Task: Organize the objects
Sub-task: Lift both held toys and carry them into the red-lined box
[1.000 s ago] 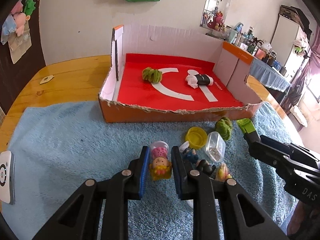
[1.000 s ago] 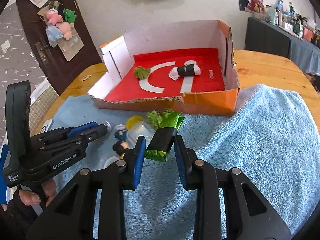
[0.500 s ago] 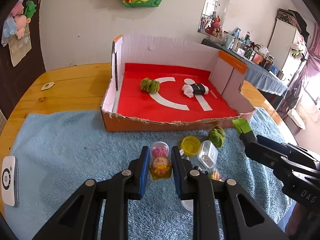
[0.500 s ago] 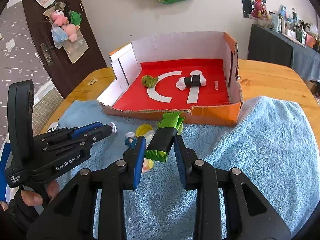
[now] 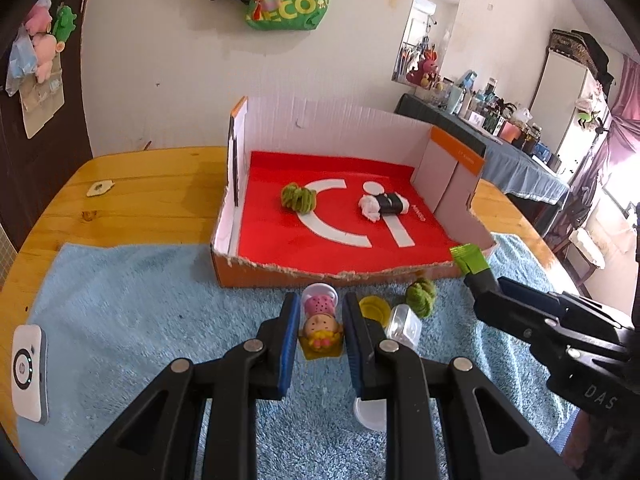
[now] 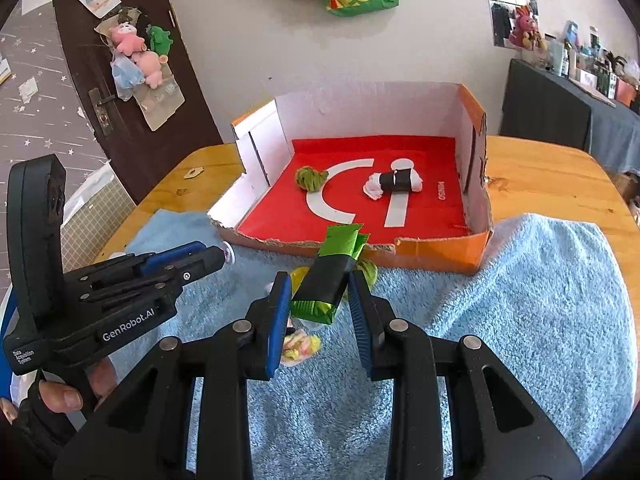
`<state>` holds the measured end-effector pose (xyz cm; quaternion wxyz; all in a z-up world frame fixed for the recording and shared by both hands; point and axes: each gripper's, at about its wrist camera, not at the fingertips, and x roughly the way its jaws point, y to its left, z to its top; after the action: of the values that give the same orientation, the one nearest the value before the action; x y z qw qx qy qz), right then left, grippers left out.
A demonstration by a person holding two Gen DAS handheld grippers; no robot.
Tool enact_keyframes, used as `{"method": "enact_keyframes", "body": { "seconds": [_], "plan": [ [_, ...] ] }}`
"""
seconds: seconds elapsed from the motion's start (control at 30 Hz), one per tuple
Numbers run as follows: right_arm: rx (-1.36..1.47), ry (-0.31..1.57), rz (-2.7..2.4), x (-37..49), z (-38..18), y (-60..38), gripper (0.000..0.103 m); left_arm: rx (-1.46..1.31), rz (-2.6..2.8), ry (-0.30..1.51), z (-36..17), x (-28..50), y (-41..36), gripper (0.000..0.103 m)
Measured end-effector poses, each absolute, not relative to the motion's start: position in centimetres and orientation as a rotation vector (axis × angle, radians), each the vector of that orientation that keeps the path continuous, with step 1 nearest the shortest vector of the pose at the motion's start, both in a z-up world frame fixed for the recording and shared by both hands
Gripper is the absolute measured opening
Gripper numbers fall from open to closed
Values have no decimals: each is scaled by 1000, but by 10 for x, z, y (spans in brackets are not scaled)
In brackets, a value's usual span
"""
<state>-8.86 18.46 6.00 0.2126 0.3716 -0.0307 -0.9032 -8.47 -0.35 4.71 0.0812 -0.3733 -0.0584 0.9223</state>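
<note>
Blue towelling (image 5: 120,312) covers the near half of our round wooden table (image 5: 152,176), with a torn cardboard box (image 5: 332,136) at its far edge, its red floor already holding a green scrunchie (image 5: 298,199) and a white roll with a black band (image 5: 382,205).

Starting at the left, a small white device (image 5: 27,368) lies on the towel's edge. Our left gripper (image 5: 320,326) has its tongs narrowed onto a little doll figure (image 5: 320,330), which looks lifted clear of the towel. Next along, still on the towel, sit a yellow lid (image 5: 374,309), a clear lidded tub (image 5: 404,326) and a second green scrunchie (image 5: 421,295). Our right gripper (image 6: 318,300) is clamped on a black-and-green packet (image 6: 326,280), held tilted with its green end just short of the box's ragged front lip.

We judge both loads are on their way into the box. To do it well we should carry each over the torn front wall high enough to clear it, keep the two grippers apart, and release over bare red floor, not on top of what lies there. The packet is gripped near one end and could swing, so a slow, level carry suits it.

Behind us stand a white wall with a green bag (image 5: 292,0) hung on it, a dark door (image 6: 120,80) with plush toys, and a cluttered counter (image 5: 500,128) at the right.
</note>
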Motion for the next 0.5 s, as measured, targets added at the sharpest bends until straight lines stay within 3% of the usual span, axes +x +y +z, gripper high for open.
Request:
{"method": "enact_keyframes", "body": {
  "seconds": [0.5],
  "plan": [
    [1002,-75,-2522,-114,75,182,28,-1042,2780,-174,75,-116,-6,23]
  ]
}}
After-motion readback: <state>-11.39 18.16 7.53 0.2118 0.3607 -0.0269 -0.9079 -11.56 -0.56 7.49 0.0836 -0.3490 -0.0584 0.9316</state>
